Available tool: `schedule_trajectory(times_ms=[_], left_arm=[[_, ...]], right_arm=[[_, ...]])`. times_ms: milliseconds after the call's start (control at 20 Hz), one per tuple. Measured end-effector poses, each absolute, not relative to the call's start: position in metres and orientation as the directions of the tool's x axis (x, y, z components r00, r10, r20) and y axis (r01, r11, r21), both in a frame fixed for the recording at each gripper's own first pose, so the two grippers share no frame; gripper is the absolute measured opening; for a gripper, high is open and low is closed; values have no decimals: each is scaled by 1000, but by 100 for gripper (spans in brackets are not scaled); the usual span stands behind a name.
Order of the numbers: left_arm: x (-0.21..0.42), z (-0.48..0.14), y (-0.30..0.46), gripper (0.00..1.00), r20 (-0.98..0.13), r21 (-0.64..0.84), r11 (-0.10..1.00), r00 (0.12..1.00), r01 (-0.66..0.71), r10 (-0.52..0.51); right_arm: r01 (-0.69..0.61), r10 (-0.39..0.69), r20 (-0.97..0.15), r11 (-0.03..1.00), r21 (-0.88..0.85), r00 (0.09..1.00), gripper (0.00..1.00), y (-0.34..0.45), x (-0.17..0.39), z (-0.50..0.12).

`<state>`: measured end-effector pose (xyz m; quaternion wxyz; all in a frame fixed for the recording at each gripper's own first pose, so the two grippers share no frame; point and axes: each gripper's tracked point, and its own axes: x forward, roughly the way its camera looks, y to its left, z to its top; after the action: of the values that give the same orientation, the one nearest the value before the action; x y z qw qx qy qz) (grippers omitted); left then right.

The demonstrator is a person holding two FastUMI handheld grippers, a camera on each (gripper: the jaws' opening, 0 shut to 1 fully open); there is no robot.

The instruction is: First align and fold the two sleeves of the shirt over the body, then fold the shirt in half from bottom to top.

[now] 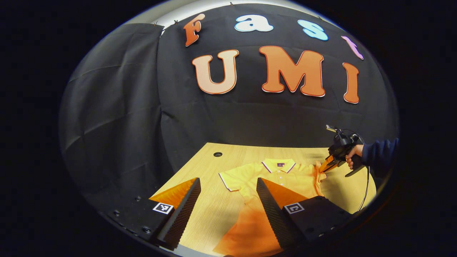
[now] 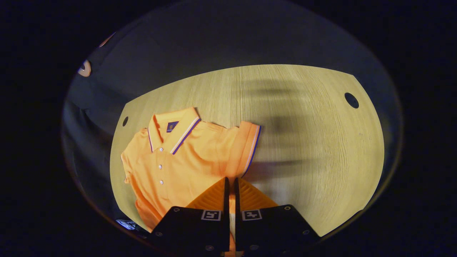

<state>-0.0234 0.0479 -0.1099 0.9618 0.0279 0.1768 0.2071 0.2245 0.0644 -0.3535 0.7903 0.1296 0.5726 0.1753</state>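
Left tool [image 1: 228, 200] spread above table [image 1: 214, 207], right tool [image 2: 230, 185] pinching shirt [image 2: 178, 160] sleeve [image 2: 246, 146]

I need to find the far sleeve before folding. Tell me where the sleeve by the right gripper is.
In the right gripper view the sleeve lies on the wooden table, just ahead of the right gripper, right of the shirt's collar.
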Motion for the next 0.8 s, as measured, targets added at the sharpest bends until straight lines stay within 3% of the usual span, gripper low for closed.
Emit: schedule_trajectory(times_ms=[350,500,650,700,750,800], left_arm=[[-26,-121,56,96,-361,103,907,834,-408,417],[-23,-131,64,96,-397,62,901,817,-430,418],[-20,-144,61,96,-455,-29,901,809,-432,373],[-16,-146,63,98,-472,-61,895,803,-442,364],[-9,-150,64,98,-490,-99,881,793,-462,361],[-3,-154,70,98,-516,-130,857,772,-499,371]], right_arm=[[-177,504,-814,864,472,289,7,106,226,-334],[-223,546,-795,837,500,266,20,125,219,-332],[-240,537,-796,842,484,279,22,126,221,-335],[-254,541,-791,839,482,286,36,126,220,-333],[-270,537,-791,840,471,293,28,124,219,-331],[-289,534,-787,841,457,308,38,122,218,-328]])
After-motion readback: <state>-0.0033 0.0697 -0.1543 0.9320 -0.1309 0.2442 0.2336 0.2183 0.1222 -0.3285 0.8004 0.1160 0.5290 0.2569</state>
